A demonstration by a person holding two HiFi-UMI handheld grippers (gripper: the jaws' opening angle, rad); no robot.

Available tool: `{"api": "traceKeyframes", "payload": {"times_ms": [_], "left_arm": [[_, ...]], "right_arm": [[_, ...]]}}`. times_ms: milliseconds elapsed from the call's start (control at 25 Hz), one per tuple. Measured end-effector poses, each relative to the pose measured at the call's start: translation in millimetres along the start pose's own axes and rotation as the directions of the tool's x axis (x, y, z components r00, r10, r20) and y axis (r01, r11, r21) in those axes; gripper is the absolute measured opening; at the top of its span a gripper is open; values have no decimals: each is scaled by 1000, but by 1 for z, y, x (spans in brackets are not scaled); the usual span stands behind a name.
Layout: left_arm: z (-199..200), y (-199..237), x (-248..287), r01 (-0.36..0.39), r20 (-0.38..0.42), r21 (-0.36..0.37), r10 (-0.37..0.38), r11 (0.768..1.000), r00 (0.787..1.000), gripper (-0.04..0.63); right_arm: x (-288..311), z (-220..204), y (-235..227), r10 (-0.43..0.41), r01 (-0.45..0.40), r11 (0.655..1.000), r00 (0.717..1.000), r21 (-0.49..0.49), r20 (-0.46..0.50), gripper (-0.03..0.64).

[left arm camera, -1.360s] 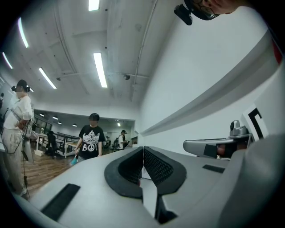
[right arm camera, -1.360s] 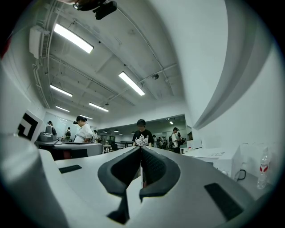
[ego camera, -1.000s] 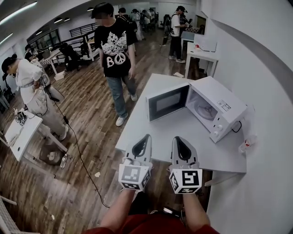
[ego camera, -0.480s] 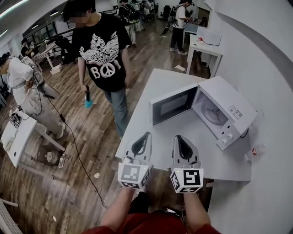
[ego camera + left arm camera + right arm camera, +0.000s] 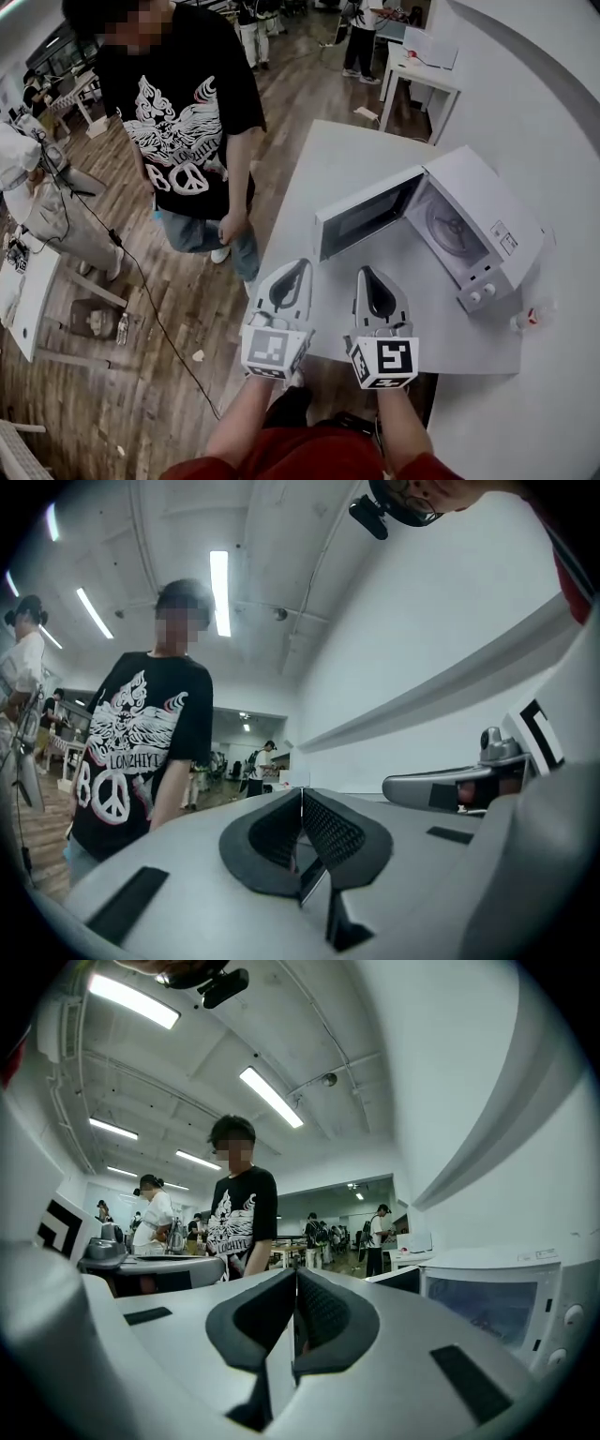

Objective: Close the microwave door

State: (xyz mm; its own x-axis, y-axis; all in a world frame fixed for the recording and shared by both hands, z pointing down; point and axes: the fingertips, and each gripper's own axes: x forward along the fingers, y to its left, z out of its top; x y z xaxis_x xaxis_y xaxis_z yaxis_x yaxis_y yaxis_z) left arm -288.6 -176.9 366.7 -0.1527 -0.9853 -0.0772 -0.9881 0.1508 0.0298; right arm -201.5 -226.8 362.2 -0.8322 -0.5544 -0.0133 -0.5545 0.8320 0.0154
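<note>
A white microwave (image 5: 487, 220) stands at the right side of a white table (image 5: 342, 173), against the wall. Its door (image 5: 366, 217) hangs wide open toward the left, and the glass turntable (image 5: 457, 230) shows inside. In the right gripper view the microwave (image 5: 511, 1302) sits at the right edge with the door's edge (image 5: 398, 1279) beside it. My left gripper (image 5: 302, 263) and right gripper (image 5: 361, 271) are held side by side over the table's near edge, both shut and empty, short of the door. In the left gripper view the left gripper (image 5: 301, 794) has its jaws together.
A person in a black printed T-shirt (image 5: 183, 112) stands close at the table's left edge, next to my left gripper. A small bottle (image 5: 527, 317) lies on the table beside the microwave. More people and tables (image 5: 427, 66) fill the room behind. A cable (image 5: 155, 300) runs over the wooden floor.
Both grippers have come forward toward the table and the microwave, staying shut. The person in the black T-shirt has walked nearer, now beside the table's left edge.
</note>
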Motion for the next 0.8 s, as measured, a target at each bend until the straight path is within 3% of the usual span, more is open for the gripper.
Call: {"api": "traceKeyframes", "payload": {"times_ms": [360,800], "left_arm": [[-20,46,37,62,-15,11,-62,998,998,29],[-55,58,70,242,-63,29,-240,970,969,34]], "right_arm": [[54,-21,6,-26,26,1000,999,-4,-31,23],[81,-45,3,-86,85,996,993,-9,-83,23]]}}
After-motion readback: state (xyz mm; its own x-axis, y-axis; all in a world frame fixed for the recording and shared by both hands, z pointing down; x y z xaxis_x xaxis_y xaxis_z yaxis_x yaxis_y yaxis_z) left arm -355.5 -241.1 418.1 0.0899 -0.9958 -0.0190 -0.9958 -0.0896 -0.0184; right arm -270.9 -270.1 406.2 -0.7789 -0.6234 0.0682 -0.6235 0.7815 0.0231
